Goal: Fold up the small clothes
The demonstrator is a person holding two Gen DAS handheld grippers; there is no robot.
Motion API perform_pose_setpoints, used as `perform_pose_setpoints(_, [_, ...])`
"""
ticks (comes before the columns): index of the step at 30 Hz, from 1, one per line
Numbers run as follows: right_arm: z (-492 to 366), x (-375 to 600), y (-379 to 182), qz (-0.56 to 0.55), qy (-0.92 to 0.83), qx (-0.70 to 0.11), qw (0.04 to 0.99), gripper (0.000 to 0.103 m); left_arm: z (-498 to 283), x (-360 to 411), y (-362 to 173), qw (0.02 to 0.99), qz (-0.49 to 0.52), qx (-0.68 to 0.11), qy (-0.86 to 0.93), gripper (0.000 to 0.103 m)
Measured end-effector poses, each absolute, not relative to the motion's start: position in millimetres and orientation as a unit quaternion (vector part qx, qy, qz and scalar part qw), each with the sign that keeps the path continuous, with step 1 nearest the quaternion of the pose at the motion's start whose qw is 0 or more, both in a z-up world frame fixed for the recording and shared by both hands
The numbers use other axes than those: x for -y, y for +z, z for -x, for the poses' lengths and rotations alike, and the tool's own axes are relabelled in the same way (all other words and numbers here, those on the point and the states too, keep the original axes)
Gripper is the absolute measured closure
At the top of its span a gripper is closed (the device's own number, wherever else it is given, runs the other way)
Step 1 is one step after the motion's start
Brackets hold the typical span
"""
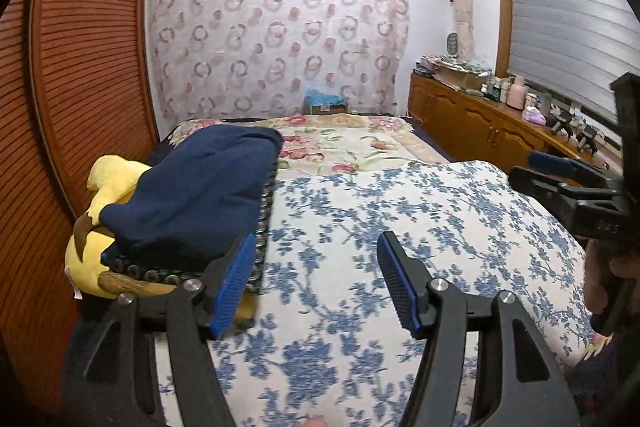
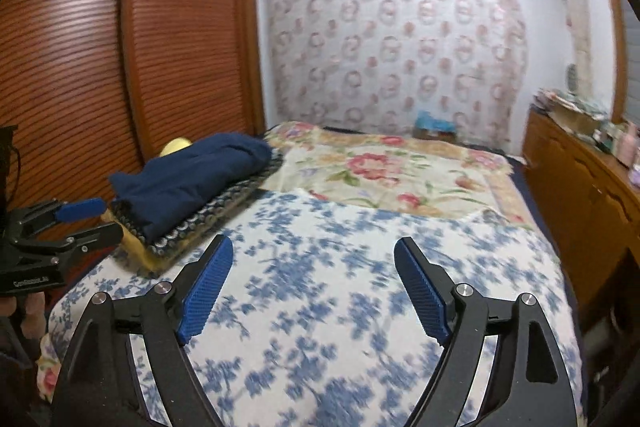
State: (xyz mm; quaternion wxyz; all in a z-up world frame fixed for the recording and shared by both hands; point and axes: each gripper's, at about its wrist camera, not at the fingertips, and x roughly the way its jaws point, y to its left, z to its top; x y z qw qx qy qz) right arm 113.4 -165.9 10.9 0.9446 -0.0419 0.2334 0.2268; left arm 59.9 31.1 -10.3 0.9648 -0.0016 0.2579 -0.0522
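The folded navy-blue fleece garment [image 1: 196, 187] lies on a dark patterned cushion [image 1: 262, 227], which sits on a yellow plush toy [image 1: 108, 183] at the edge of the bed next to the brown louvred wooden wardrobe [image 1: 84, 59]. The white bedspread with blue flower print [image 1: 400, 227] spreads out beside the garment, away from the wardrobe, and nothing lies on the part in view.

The left gripper [image 1: 316, 267] hangs over that bedspread just beside the garment, its blue-padded jaws apart with nothing between them; its near pad [image 1: 236, 279] overlaps the cushion's edge in the view. The right gripper [image 2: 314, 283] hovers over the bedspread farther from the garment, jaws spread wide and empty.
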Motion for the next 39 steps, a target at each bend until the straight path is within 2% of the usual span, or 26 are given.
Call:
perform_pose_setpoints(16, [-63.1, 241.4, 48.7, -0.009, 0.147, -0.182, 0.972, 0.018, -54.5, 21.4, 34.9, 0.974, -0.015, -0.219, -0.061, 0.041])
perform_pose_setpoints(39, [-56.7, 241.5, 56.3, -0.002, 0.119, -0.166, 0.979, 0.018, -47.2, 18.9, 48.0, 0.979, 0.000, -0.201, -0.040, 0.040])
